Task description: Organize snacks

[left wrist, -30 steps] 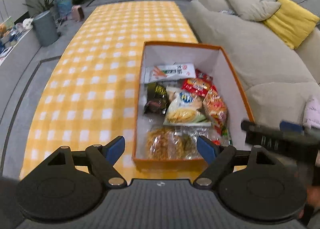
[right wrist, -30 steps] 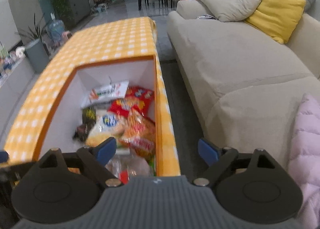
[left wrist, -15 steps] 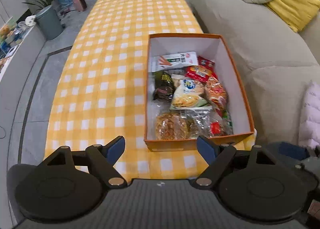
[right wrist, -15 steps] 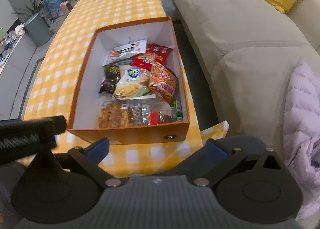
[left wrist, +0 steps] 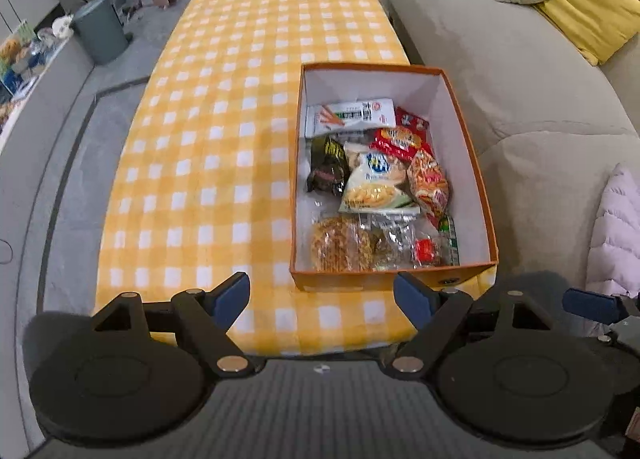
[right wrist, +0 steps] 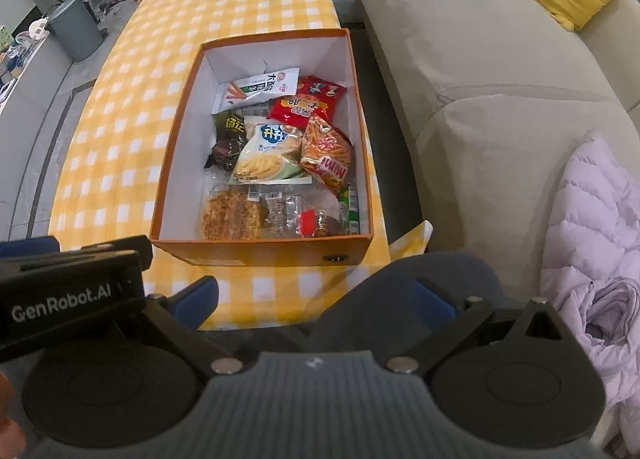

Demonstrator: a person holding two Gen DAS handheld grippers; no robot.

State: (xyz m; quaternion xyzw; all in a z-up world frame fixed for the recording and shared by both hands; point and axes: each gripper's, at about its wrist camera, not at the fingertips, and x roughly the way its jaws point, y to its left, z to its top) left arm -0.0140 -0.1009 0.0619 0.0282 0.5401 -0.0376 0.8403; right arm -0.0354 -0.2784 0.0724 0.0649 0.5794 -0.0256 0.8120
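Note:
An orange box (left wrist: pixel 394 282) with white inside walls sits at the near right corner of the yellow checked table (left wrist: pixel 224 131). It holds several snack packets: a white carrot pack (left wrist: pixel 350 117), red packs (left wrist: pixel 396 139), a dark pack (left wrist: pixel 326 167), a chips bag (left wrist: pixel 376 183), an orange Mimi bag (right wrist: pixel 326 151) and clear-wrapped cakes (left wrist: pixel 340 245). The box also shows in the right wrist view (right wrist: pixel 260 253). My left gripper (left wrist: pixel 322 301) is open and empty, short of the box. My right gripper (right wrist: pixel 316 297) is open and empty, near the table's near edge.
A beige sofa (left wrist: pixel 500 71) with grey and yellow cushions (left wrist: pixel 592 7) runs along the table's right side. A lilac padded jacket (right wrist: pixel 592 227) lies on its near end. A grey bin (left wrist: pixel 100 33) and plants stand on the floor at far left.
Both grippers have pulled back and up from the box, so the whole box and the table's near edge now show. Both stay open and empty.

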